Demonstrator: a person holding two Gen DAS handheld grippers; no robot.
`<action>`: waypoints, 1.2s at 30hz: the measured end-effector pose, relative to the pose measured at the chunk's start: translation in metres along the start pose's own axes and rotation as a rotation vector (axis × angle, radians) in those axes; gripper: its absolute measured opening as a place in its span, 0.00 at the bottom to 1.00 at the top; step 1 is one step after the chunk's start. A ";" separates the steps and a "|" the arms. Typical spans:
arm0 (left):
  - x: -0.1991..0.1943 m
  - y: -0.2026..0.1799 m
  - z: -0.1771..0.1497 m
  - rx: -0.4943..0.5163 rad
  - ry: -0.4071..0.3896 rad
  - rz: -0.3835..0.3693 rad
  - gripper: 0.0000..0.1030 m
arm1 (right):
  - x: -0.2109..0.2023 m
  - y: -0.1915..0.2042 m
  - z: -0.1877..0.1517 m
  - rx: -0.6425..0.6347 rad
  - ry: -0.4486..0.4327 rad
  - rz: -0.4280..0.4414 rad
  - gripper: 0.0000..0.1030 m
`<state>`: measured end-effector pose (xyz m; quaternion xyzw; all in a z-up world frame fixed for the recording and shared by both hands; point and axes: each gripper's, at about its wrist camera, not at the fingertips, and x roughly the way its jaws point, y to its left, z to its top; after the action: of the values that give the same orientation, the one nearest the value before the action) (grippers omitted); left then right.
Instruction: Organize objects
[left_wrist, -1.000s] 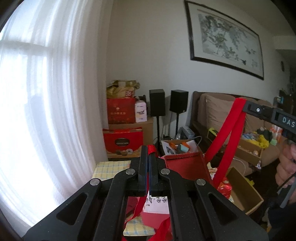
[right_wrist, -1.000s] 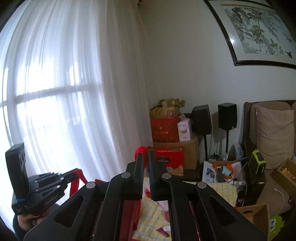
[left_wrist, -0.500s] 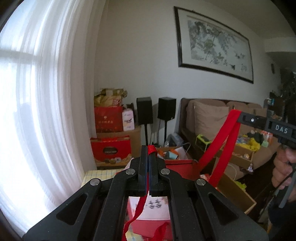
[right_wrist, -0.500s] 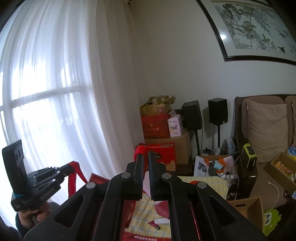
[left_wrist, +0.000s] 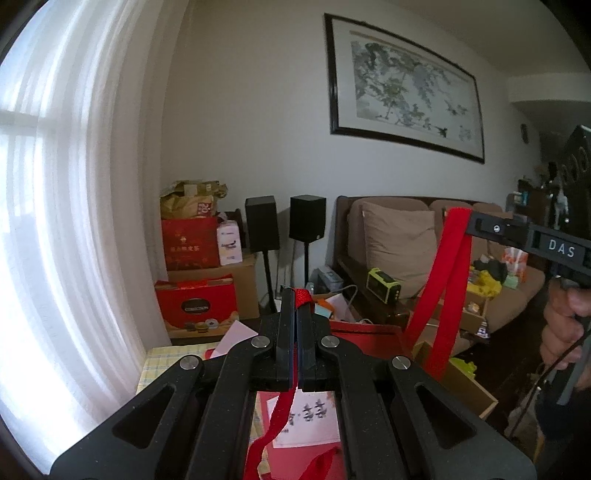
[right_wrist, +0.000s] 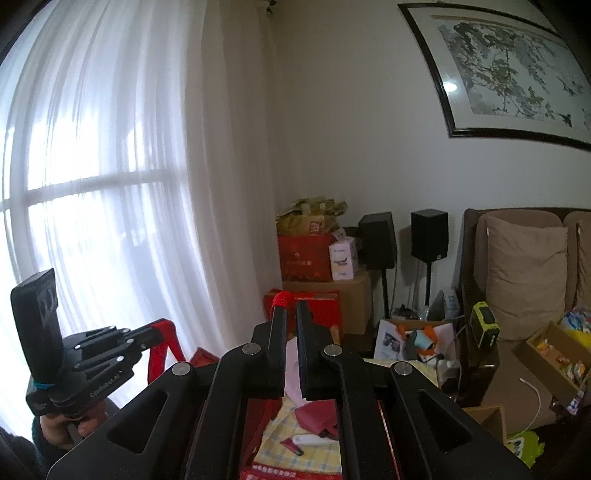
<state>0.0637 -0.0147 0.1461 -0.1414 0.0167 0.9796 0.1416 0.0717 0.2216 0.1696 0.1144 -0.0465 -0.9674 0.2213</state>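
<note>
A red gift bag (left_wrist: 364, 331) with a white label (left_wrist: 311, 414) hangs open between my two grippers. My left gripper (left_wrist: 297, 295) is shut on one red ribbon handle (left_wrist: 303, 296), whose strap trails down below the fingers. In the same view my right gripper (left_wrist: 470, 224) comes in from the right, pinching the other red handle (left_wrist: 439, 295), which runs taut down to the bag. In the right wrist view my right gripper (right_wrist: 290, 305) is shut on its red handle (right_wrist: 280, 297); my left gripper (right_wrist: 157, 331) holds the other strap (right_wrist: 159, 354) at lower left.
A table with a yellow checked cloth (right_wrist: 295, 441) lies under the bag, with small red items on it. Stacked red gift boxes (left_wrist: 189, 242) and two black speakers (left_wrist: 261, 228) stand at the wall. A brown sofa (left_wrist: 399, 243) with open cardboard boxes (left_wrist: 469, 384) is at right; white curtains (right_wrist: 110, 184) at left.
Both grippers have risen a little, still shut on the bag's handles. The left wrist view has swung so the sofa and painting sit further left.
</note>
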 end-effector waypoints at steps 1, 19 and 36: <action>0.001 -0.001 0.000 0.001 0.002 -0.006 0.01 | -0.001 -0.001 0.000 0.001 0.000 -0.001 0.04; 0.025 -0.041 0.001 0.028 0.037 -0.079 0.01 | -0.026 -0.044 -0.005 0.056 -0.024 -0.056 0.04; 0.049 -0.097 -0.005 0.096 0.071 -0.117 0.01 | -0.053 -0.093 -0.019 0.090 -0.029 -0.179 0.04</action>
<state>0.0471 0.0915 0.1281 -0.1696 0.0604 0.9621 0.2046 0.0839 0.3275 0.1491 0.1140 -0.0825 -0.9817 0.1279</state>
